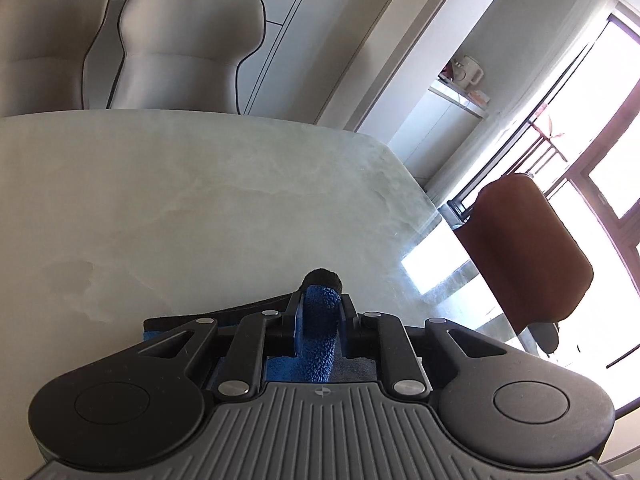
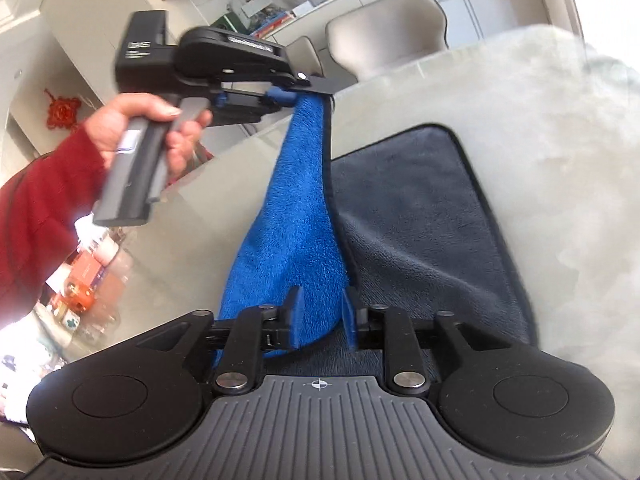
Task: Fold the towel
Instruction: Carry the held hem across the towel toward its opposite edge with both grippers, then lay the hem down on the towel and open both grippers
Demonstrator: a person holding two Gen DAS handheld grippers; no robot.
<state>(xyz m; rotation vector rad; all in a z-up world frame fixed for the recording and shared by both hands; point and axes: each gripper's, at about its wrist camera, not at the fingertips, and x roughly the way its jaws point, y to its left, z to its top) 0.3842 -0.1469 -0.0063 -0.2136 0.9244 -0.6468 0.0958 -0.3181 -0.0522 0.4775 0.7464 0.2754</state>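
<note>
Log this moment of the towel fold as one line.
left gripper: shut on towel | right gripper: open around towel | table

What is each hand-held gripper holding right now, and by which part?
The left hand-held gripper pinches the towel by its lifted edge. The right hand-held gripper straddles the same blue fold; a firm grip cannot be told.

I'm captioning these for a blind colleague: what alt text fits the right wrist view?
A blue towel with a grey underside hangs lifted above a pale marble table, pinched at its top by the left gripper in a red-sleeved hand, its lower fold between the right gripper fingers.
</note>
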